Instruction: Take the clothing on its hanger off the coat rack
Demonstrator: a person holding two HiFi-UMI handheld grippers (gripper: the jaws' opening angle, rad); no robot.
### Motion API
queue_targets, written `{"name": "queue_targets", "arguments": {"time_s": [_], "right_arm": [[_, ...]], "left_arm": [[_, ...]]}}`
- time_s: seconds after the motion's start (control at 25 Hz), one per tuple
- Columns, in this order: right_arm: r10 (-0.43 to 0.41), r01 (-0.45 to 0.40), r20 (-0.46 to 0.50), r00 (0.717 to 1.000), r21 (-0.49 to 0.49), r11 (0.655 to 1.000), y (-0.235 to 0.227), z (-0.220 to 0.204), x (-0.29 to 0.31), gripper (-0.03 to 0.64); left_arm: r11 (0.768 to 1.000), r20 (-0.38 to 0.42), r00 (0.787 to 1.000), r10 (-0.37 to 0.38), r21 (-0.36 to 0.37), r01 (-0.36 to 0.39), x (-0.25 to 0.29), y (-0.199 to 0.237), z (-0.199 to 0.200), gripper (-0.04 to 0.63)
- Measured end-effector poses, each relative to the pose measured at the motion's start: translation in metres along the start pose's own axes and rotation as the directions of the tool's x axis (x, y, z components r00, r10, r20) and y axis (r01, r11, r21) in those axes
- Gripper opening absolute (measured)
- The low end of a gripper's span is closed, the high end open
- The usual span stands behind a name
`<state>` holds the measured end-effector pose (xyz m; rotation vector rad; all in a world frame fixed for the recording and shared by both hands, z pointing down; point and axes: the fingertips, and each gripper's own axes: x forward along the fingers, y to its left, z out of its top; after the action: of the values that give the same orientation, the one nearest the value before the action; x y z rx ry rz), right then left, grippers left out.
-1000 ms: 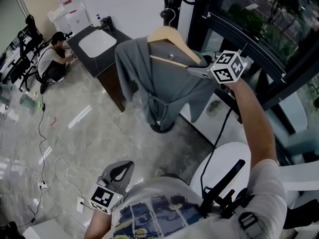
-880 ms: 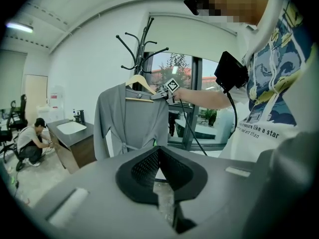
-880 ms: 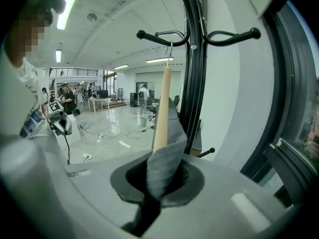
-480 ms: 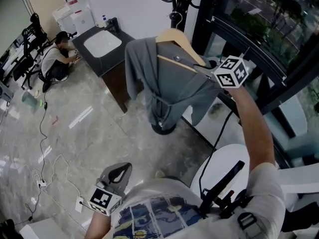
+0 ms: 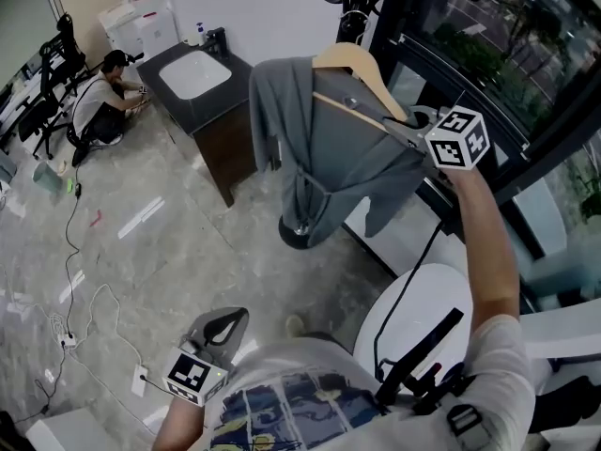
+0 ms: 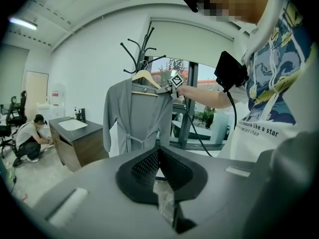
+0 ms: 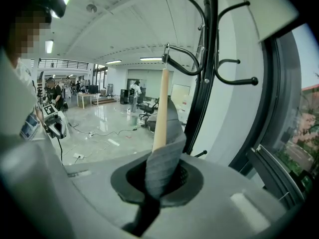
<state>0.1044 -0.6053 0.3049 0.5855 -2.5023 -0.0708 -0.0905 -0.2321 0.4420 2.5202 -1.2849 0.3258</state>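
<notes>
Well, soft grey robe (image 5: 329, 148) on smooth curved wooden hanger (image 5: 371, 73).

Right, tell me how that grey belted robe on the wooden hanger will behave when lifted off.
Probably floppy: the grey robe drapes in loose folds and would swing. The wooden hanger looks rigid, but the right gripper pinches one shoulder, so it may tilt.
</notes>
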Motion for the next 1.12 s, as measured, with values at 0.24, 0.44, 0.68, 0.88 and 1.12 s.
{"name": "queue_targets", "arguments": {"time_s": [0.24,0.44,0.68,0.88,1.12], "right_arm": [[-0.046,0.046,0.009,0.999,-0.009,0.999,0.044,0.009,-0.032,0.008],[-0.071,0.071,0.017,0.997,-0.007,0.997,0.092,0.012,-0.062,0.008],[-0.084,0.084,0.033,0.996,-0.013,0.996,0.162,0.007,-0.078,0.008],[-0.072,0.072,0.043,0.996,-0.008,0.997,0.213,0.011,-0.089,0.008],[-0.064,0.064,0.062,0.996,-0.004,0.998,0.280,0.011,-0.106,0.008]], "left_arm": [[0.999,0.018,0.999,-0.032,0.000,0.032,-0.031,-0.009,-0.008,0.002],[0.999,0.028,0.998,-0.052,0.013,0.051,-0.064,-0.022,-0.015,0.002],[0.999,0.038,0.999,-0.035,0.025,0.034,-0.112,-0.023,-0.035,0.002],[0.997,0.037,0.997,-0.073,0.041,0.071,-0.141,-0.040,-0.046,0.002],[0.988,0.032,0.990,-0.135,0.077,0.132,-0.164,-0.063,-0.056,0.002]]}}
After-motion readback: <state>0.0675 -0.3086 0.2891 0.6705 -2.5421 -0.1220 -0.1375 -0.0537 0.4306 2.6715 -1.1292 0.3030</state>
